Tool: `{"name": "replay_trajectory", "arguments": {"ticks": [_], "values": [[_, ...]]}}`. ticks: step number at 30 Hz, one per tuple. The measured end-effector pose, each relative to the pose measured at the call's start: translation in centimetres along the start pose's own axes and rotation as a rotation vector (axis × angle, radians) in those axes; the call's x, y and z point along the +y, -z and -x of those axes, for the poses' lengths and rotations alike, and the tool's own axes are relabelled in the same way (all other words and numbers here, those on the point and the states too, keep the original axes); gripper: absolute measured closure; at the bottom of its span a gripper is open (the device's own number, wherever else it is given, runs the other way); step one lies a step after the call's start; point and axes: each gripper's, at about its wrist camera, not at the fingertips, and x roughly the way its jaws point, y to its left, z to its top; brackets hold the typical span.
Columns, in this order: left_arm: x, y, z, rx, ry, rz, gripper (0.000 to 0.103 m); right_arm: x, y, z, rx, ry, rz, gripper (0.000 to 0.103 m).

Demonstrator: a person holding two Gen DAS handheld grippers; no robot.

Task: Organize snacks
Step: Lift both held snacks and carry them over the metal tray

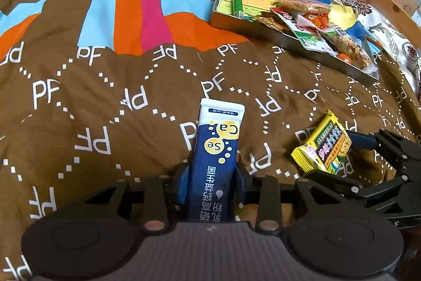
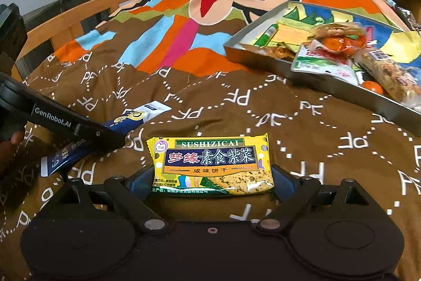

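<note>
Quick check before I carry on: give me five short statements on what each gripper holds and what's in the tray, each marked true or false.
1. The left gripper grips a blue and white sachet. True.
2. The right gripper is empty. False: a yellow cracker packet sits between its fingers.
3. The tray already holds several snacks. True.
4. A green tube lies on the blanket outside the tray. False: it lies inside the tray.
5. The tray rests on the blanket. True.
</note>
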Motion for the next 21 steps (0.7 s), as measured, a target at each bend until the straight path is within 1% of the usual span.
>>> {"name": "replay_trajectory", "arguments": {"ticks": [2,4,5,8,10,13,17,21], "values": [[-0.1,-0.2,0.4,0.001,0.011,0.04,0.065,-0.3,0.0,0.3,-0.01,-0.002,-0.013,0.011],[-0.2,-0.4,0.8,-0.031,0.057,0.091,0.066,-0.5,0.1,0.7,-0.023,0.001,-0.022,0.012],[-0.5,-0.5,1.0,-0.051,0.073,0.098,0.066,-0.7,0.0,0.8,-0.029,0.003,-0.025,0.011],[-1.9,-1.0,1.6,-0.118,0.099,0.078,0.066,-1.3,-0.3,1.6,-0.058,0.017,-0.027,0.011],[-2.9,-1.8,1.5,-0.14,0.113,0.067,0.066,-1.9,-0.7,2.2,-0.082,0.037,-0.025,0.011],[-4.3,-4.2,0.6,-0.146,0.128,0.074,0.066,-3.3,-1.8,3.0,-0.11,0.07,-0.019,0.011],[-6.5,-7.8,-0.6,-0.174,0.156,0.094,0.066,-5.7,-3.9,3.9,-0.145,0.126,0.011,0.011],[-9.4,-11.4,-2.3,-0.22,0.167,0.072,0.066,-8.9,-5.9,4.5,-0.202,0.193,0.014,0.011]]}}
